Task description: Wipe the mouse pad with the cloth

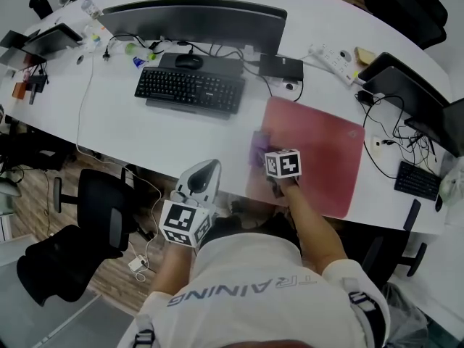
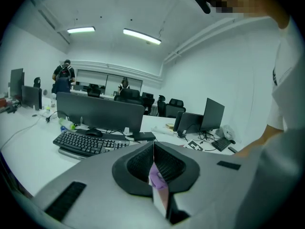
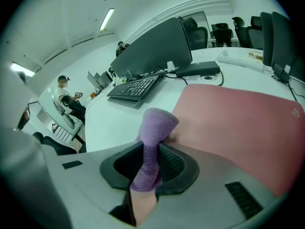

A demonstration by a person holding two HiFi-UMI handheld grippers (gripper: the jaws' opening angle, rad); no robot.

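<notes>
A red mouse pad (image 1: 312, 154) lies on the white desk (image 1: 145, 133), right of the keyboard, and fills the right half of the right gripper view (image 3: 238, 123). My right gripper (image 1: 264, 155) is at the pad's left edge, shut on a purple cloth (image 3: 151, 142). The cloth's free end (image 1: 258, 148) bulges out ahead of the jaws, over the pad's left border. My left gripper (image 1: 206, 171) hangs at the desk's front edge, left of the pad. Its jaws (image 2: 154, 152) are pressed together with nothing between them.
A black keyboard (image 1: 190, 89), a mouse (image 1: 188, 61) and a wide monitor (image 1: 196, 20) stand behind and left of the pad. A small black box (image 1: 281, 66), a power strip (image 1: 332, 60) and laptops (image 1: 406, 85) with cables crowd the back right. An office chair (image 1: 87, 223) stands below the desk.
</notes>
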